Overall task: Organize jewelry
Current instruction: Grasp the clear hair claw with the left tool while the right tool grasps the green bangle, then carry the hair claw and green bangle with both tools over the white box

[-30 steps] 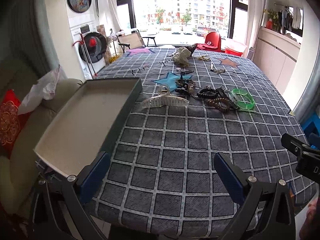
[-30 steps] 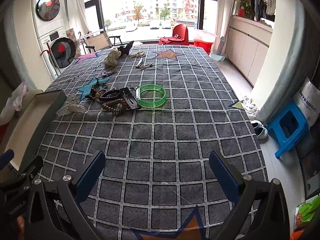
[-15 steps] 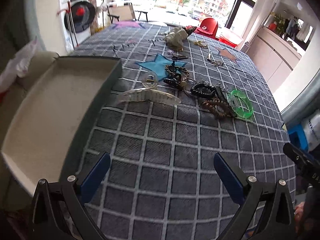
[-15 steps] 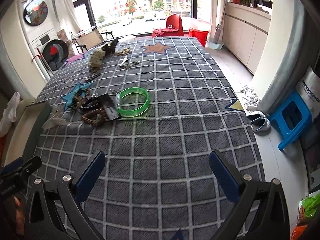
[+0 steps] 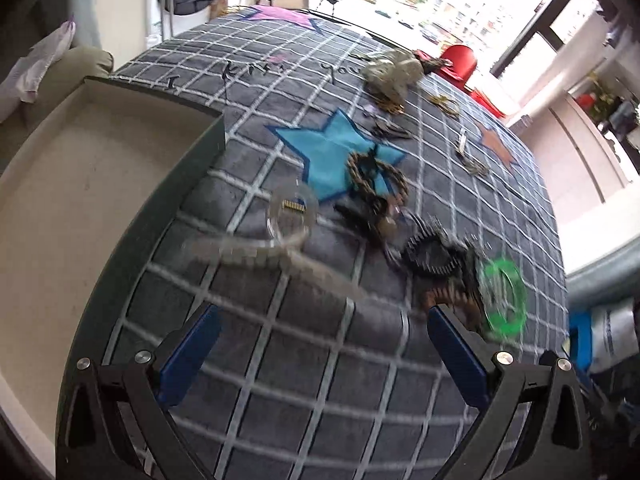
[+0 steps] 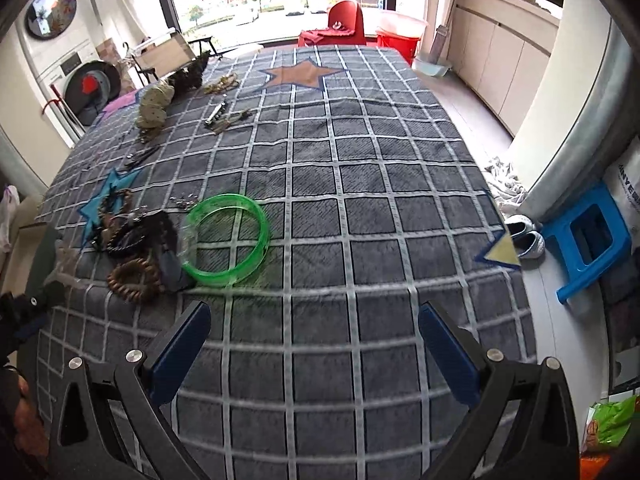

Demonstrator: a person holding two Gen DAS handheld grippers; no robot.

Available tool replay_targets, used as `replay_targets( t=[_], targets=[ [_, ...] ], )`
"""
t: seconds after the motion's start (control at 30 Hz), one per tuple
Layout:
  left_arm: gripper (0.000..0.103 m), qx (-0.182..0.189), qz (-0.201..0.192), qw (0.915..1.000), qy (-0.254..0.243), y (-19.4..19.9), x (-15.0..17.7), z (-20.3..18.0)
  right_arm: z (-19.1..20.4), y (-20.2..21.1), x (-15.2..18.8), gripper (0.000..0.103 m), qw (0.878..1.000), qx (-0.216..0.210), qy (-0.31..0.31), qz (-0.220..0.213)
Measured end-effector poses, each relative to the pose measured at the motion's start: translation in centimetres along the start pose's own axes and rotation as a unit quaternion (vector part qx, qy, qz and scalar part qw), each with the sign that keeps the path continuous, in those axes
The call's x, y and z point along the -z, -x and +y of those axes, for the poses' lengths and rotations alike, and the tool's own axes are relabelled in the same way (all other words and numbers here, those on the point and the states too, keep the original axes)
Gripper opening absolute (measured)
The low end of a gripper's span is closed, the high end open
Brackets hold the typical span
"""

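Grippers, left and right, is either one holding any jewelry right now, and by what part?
Nothing is held. The left gripper and right gripper are both open, above the blanket.

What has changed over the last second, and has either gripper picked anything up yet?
Both grippers have moved forward toward the jewelry. The left gripper has closed in and tilted down over the clear hair claw beside the box; the right gripper has neared the green bangle. Nothing has been gripped; both are open and empty. The jewelry and box lie where they were.
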State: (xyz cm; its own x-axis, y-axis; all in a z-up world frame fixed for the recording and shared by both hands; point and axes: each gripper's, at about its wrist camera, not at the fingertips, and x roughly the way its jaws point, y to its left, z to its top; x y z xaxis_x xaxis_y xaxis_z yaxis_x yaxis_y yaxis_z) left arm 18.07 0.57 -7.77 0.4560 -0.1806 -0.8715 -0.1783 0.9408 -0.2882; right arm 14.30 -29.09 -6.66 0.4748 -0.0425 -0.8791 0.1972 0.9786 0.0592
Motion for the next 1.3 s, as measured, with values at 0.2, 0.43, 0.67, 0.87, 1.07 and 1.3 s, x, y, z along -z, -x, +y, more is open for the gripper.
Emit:
replay_targets(
  t=[0.2, 0.43, 0.67, 0.87, 1.07, 1.3],
  targets=[
    [0.098, -0.04, -0.008, 0.999, 0.018, -1.8, -1.3, -0.5, 0.5, -2.8, -1.6, 0.103, 1.0, -0.012, -0.003, 0.02],
    [0.093, -0.079, -0.015, 0.9967, 0.014, -3.2, -1.8, -1.1, 1.4, -5.4, -3.1, 0.103, 1.0, -0.01, 0.001, 0.027],
    [0.045, -0.104, -0.026, 0.9943, -0.005, -2.9, -1.9, -1.3, 2.4, -5.7, -3.1, 0.092, 0.999, 0.02, 0.035, 0.014],
    [0.015, -0.089, -0.026, 0.9955, -0.02, -2.4, -1.2, -1.2, 3.2, -5.0, -2.8, 0.071, 0.999, 0.011, 0.053, 0.005],
    [0.011, -0.072, -0.032, 0.9951, -0.061, -1.7, 0.2, -1.6, 3.6, -4.5, -2.6, 0.012, 0.998, -0.009, 0.055, 0.002],
    [0.011, -0.056, -0.053, 0.9916, -0.105, 0.2, 1.8, -1.8, 2.6, -3.5, -1.4, 0.007, 0.998, -0.061, 0.024, 0.007]
  ],
)
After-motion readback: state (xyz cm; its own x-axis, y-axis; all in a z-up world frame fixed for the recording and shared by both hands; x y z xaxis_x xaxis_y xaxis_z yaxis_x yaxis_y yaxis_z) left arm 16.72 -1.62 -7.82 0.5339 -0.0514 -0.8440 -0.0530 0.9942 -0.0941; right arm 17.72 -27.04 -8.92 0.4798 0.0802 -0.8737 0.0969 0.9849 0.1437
